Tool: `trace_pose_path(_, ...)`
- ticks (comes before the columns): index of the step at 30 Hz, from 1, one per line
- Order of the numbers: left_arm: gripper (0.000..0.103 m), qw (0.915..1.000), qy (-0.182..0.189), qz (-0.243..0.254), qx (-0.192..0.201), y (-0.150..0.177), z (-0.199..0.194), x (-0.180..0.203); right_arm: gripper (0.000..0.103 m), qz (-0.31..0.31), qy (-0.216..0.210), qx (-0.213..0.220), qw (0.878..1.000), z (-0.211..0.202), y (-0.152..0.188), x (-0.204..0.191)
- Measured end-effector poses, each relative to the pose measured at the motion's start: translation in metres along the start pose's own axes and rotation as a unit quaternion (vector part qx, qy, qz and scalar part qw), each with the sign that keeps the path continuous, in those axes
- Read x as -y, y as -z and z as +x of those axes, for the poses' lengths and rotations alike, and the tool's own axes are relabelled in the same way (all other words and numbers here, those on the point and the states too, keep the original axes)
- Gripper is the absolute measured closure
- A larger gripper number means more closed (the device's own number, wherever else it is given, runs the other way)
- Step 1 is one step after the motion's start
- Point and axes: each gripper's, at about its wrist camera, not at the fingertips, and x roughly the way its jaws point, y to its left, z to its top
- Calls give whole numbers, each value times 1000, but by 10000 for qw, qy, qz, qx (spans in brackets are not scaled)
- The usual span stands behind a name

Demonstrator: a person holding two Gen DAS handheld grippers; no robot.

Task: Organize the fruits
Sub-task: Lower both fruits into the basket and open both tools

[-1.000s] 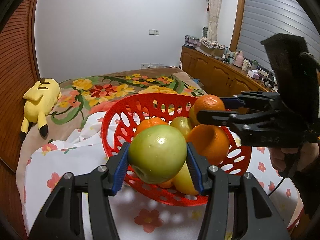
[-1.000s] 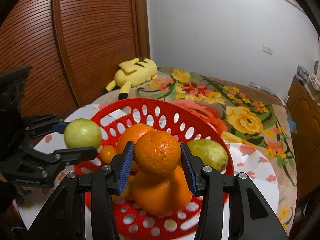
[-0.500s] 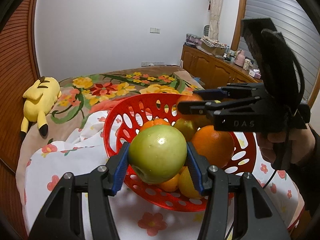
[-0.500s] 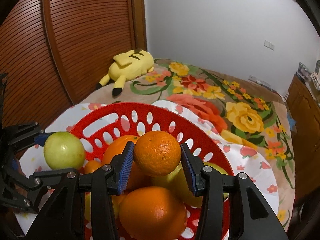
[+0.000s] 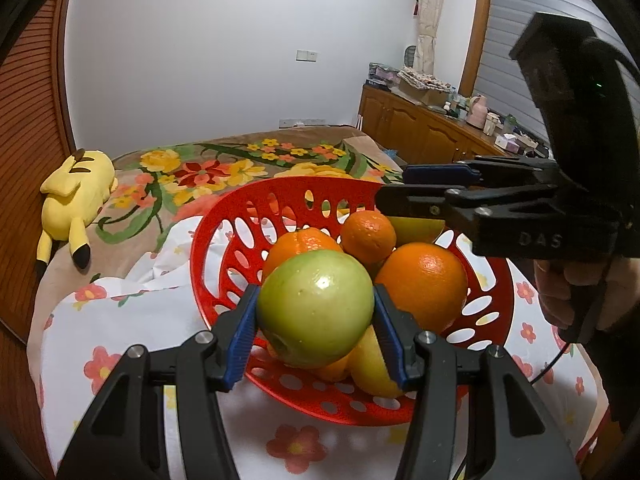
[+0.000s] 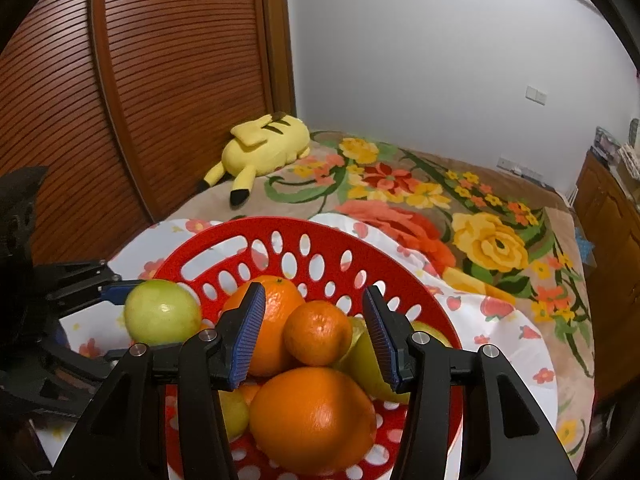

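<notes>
Right gripper point(image 6: 316, 334) fingers just opened off the small orange point(image 6: 318, 332), now resting in the red basket point(image 5: 248, 216); left gripper point(image 5: 316, 316) clamps the green apple point(image 5: 316, 308) above it, next.

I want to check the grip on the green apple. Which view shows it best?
Left wrist: the apple fills the centre, both blue pads pressing its sides. Right wrist shows it small at the left edge, one pad hidden.

Left gripper point(image 5: 315, 322) clamped — right gripper point(image 6: 316, 334) jaws parted.
</notes>
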Motion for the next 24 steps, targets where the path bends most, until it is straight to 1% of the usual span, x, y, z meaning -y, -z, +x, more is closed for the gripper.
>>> trace_pose_path(8,48,9999,-135,-14,-88,2,2,5,51,31,-23,91,10000,-16,11,-6)
trace_pose_path(10,46,9999,-121,-38,-15,2,-1,6,51,46,-26,103,9999,-20,14,-7)
trace_pose_path(13,45,9999,-100,-55,79,0,-7,7,51,63,-16,128,9999,-24,17,-7)
trace_pose_path(19,45,9998,-170,-43,71,3,-12,9,51,187,12,192,9996,-36,26,-8)
trace_pose_path(24,45,9997,-228,-6,127,12,-24,15,51,326,82,279,9990,-52,40,-11)
